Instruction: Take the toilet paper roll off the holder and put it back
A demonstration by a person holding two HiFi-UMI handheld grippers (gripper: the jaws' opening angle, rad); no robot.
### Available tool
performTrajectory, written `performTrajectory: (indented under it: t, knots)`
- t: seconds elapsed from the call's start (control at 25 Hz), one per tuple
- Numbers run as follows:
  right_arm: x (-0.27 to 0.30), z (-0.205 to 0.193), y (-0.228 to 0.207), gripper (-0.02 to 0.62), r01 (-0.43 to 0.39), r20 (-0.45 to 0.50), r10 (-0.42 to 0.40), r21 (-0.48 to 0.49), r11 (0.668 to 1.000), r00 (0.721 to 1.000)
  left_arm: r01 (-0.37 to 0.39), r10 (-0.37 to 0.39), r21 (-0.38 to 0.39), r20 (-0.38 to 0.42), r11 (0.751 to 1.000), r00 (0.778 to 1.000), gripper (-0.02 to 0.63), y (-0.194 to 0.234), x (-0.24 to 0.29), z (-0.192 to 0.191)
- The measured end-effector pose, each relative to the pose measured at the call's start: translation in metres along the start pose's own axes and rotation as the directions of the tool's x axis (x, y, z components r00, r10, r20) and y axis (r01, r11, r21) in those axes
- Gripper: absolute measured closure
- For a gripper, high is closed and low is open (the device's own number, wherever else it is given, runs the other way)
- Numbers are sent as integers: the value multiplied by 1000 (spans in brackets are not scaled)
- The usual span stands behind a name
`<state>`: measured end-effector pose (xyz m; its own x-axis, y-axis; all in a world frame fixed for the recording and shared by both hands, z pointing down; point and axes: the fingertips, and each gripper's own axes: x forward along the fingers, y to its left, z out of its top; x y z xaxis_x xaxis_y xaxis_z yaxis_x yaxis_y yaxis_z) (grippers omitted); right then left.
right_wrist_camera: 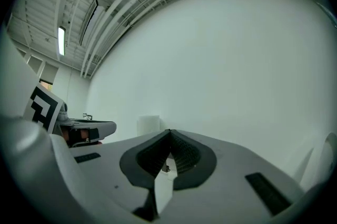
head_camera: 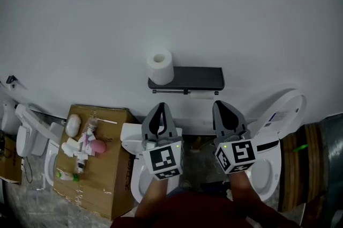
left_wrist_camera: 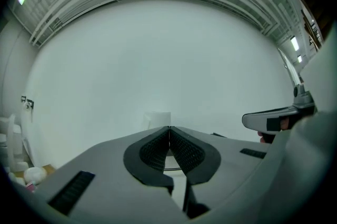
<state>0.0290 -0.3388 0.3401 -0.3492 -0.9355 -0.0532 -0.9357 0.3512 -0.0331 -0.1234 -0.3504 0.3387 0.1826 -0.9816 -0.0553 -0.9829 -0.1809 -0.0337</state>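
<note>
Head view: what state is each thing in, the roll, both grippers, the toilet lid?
Toilet paper roll, standing upright on the left end of the holder, ungripped.
Left gripper, fingers shut, empty.
Right gripper, fingers shut, empty.
Toilet lid, raised.

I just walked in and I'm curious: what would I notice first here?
A white toilet paper roll stands out against the white wall, at the left end of a flat black holder. Just below, the grey left gripper and grey right gripper point toward it, both shut and empty.
</note>
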Motion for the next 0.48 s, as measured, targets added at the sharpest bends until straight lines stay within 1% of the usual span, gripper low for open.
performTrajectory:
  t: [0.2, 0.48]
  knots:
    - [28, 1, -6, 586, -13, 2, 13, 1, 1000, 1000, -10, 10, 2, 8, 1000, 1000, 591, 6, 27, 4]
    - [64, 8, -24, 586, -68, 29, 68, 4, 998, 997, -53, 53, 12, 33, 999, 998, 589, 5, 58, 4]
